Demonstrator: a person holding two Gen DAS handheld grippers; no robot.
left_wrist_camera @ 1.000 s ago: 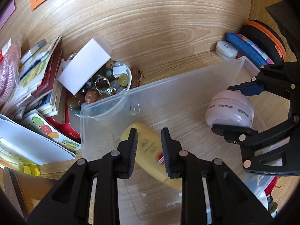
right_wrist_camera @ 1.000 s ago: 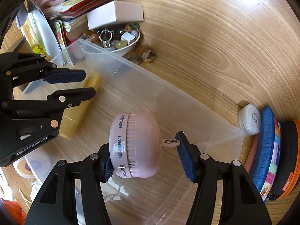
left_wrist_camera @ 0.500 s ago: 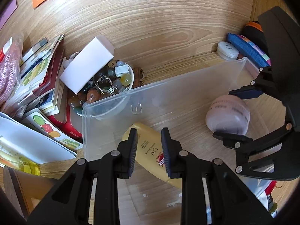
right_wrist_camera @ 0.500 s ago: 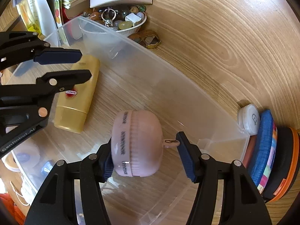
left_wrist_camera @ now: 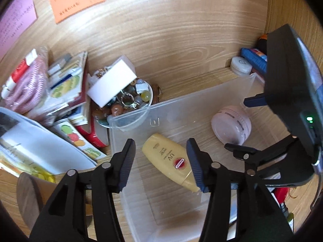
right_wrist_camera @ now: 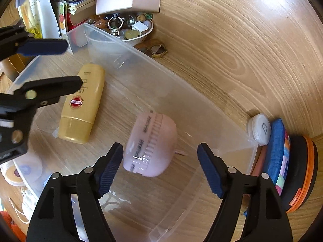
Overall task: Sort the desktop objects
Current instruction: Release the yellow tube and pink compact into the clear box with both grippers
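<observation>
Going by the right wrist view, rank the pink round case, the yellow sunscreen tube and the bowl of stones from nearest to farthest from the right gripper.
From the right gripper, whose jaws are opening:
1. Pink round case, in the clear bin between the jaws, pads off it.
2. Yellow sunscreen tube, in the same bin, off to the left.
3. Bowl of stones, outside the bin past its far wall, upper left.

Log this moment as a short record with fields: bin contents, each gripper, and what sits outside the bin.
bin: clear plastic bin on the wooden desk
in bin: yellow sunscreen tube lying flat; pink round case
left gripper: jaws opening, above the tube, pads off it
right gripper: jaws opening, pads clear of the pink case
outside bin, far side: bowl of stones and trinkets, white box on top
outside bin, right end: small white round container, stacked coloured discs
</observation>
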